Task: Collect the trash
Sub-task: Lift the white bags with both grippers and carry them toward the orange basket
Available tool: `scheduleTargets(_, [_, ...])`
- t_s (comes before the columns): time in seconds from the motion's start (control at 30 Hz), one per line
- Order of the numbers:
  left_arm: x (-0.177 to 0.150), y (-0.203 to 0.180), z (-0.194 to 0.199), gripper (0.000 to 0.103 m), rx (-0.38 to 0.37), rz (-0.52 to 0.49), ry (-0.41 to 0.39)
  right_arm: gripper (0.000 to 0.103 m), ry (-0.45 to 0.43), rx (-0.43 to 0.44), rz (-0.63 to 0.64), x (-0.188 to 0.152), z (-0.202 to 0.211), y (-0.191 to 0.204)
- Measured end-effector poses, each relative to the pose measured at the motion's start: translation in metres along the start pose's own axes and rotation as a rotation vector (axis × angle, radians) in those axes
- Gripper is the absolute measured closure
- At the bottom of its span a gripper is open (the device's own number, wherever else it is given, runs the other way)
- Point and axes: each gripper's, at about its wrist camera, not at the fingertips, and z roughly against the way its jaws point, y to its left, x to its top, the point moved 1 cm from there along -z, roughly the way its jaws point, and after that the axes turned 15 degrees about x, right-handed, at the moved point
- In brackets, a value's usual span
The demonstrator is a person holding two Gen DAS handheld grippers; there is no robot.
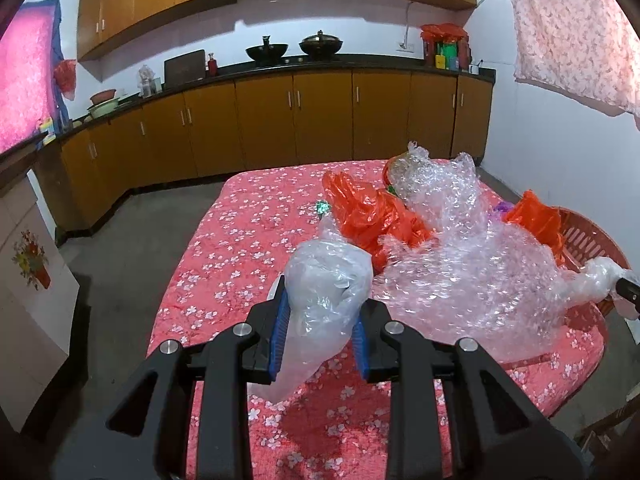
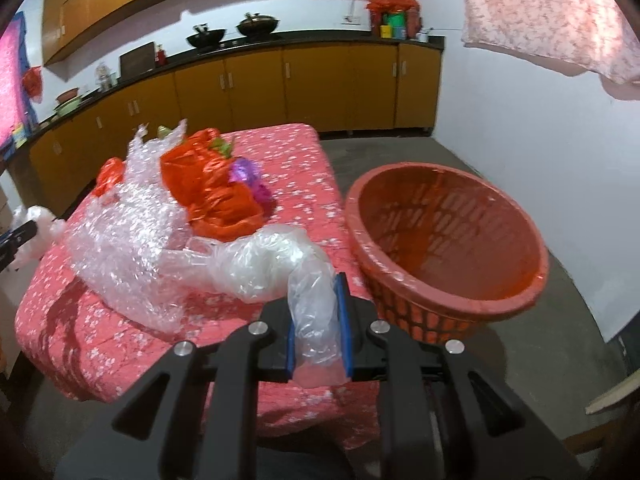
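Already both clamped: left gripper (image 1: 320, 334) and right gripper (image 2: 319, 334) each pinch the bubble wrap (image 1: 460, 272) ends between pads; light, floppy, slippery.

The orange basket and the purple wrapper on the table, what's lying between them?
Only bare flowered tablecloth up to the table's edge, then a gap of floor to the orange basket. Right wrist view shows this; the purple wrapper sits against the orange bags.

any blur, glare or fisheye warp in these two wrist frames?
Left wrist view: sharp overall, strong barrel bend in the cabinets, dark vignette corners, glints on the bubble wrap. Right wrist view: softer, with motion smear on the basket rim and cabinets; same curved edges; specular spots on the clear bag between the right gripper pads.
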Motion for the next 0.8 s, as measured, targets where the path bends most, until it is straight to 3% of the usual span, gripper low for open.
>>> scheduleTargets(0.4, [0.014,0.003,0.013,0.075,-0.006,0.016,-0.051,0.085,-0.065,-0.081,-0.033,0.008,0.018,-0.014])
scheduleTargets(0.53, [0.023,-0.01,0.018,0.075,-0.024,0.011,-0.071,0.085,-0.099,-0.164,-0.034,0.009,0.021,-0.019])
scheduleTargets(0.67, [0.03,-0.025,0.021,0.075,-0.048,-0.006,-0.087,0.086,-0.113,-0.146,0.003,0.013,0.022,-0.009])
scheduleTargets(0.8, [0.035,-0.039,0.019,0.075,-0.07,-0.016,-0.086,0.086,-0.125,-0.217,0.03,0.016,0.023,-0.012])
